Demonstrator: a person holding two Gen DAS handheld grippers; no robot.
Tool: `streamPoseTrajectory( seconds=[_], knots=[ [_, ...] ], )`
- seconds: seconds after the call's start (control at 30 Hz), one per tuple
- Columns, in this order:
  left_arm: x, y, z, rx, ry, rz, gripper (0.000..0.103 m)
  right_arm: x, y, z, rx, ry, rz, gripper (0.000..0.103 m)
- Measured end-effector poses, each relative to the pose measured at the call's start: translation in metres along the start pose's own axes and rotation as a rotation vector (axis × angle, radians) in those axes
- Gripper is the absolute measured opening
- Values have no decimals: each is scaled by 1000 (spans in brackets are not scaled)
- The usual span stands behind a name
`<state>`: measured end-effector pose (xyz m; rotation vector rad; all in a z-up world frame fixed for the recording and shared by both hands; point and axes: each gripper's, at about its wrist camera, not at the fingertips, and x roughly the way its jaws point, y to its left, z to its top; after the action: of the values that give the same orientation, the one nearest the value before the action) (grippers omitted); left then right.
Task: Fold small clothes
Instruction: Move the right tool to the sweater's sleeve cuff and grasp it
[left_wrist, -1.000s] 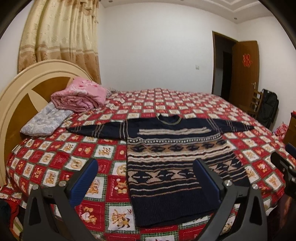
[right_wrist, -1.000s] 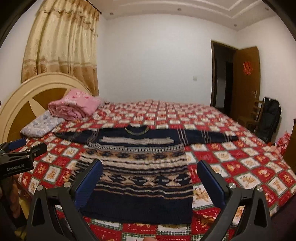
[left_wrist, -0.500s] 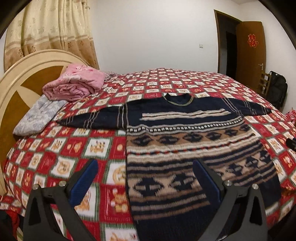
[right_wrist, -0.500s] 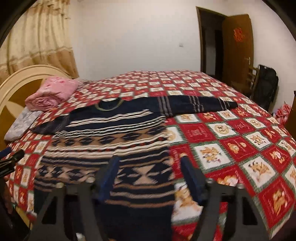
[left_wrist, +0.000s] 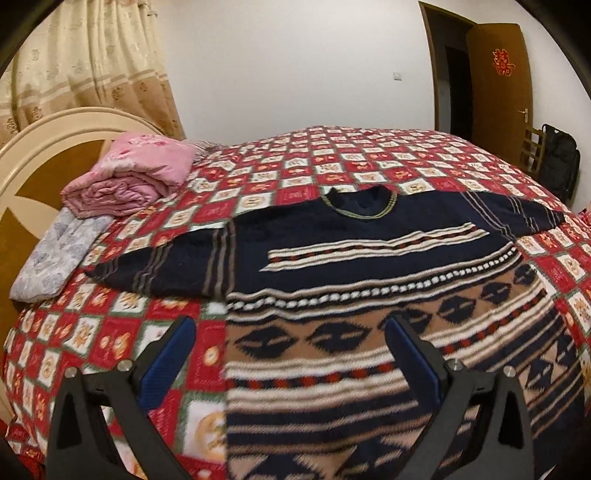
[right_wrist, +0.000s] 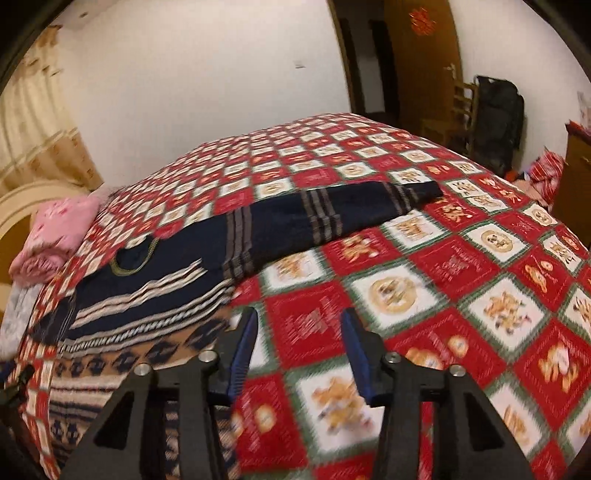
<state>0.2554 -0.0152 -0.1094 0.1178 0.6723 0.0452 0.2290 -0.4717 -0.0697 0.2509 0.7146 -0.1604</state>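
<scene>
A bed with a red, white and green checked quilt printed with cartoon figures fills both views, its cream and brown rounded headboard at the left under a beige curtain. Spread flat on the quilt lies the dark navy patterned sweater, collar toward the far side, sleeves stretched out left and right, with bands of white, tan and red across its body. At the far left, near the headboard, a folded pink blanket rests partly on a grey-white pillow. A brown door stands open at the far right, with a dark bag beside it. The left gripper hovers over the sweater's left edge near the armpit, its blue-padded jaws spread wide with nothing between them. The right gripper hangs over bare quilt just right of the sweater's right side, below the right sleeve; its jaws have just been closing and now stand partly apart, clasping nothing.
</scene>
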Motion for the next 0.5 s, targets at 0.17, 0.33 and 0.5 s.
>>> streamPoseTrajectory(
  seconds=[0.17,0.33,0.5],
  knots=[
    [18,-32,21,45,-31,-36,103,34,-40,35,102,19,-26,31],
    [47,-61,38,75,-5,-54,103,68,-89,65,203,2,-76,31],
    [74,-85,45,104,18,-65,103,94,-130,85,268,-17,-99,26]
  ],
)
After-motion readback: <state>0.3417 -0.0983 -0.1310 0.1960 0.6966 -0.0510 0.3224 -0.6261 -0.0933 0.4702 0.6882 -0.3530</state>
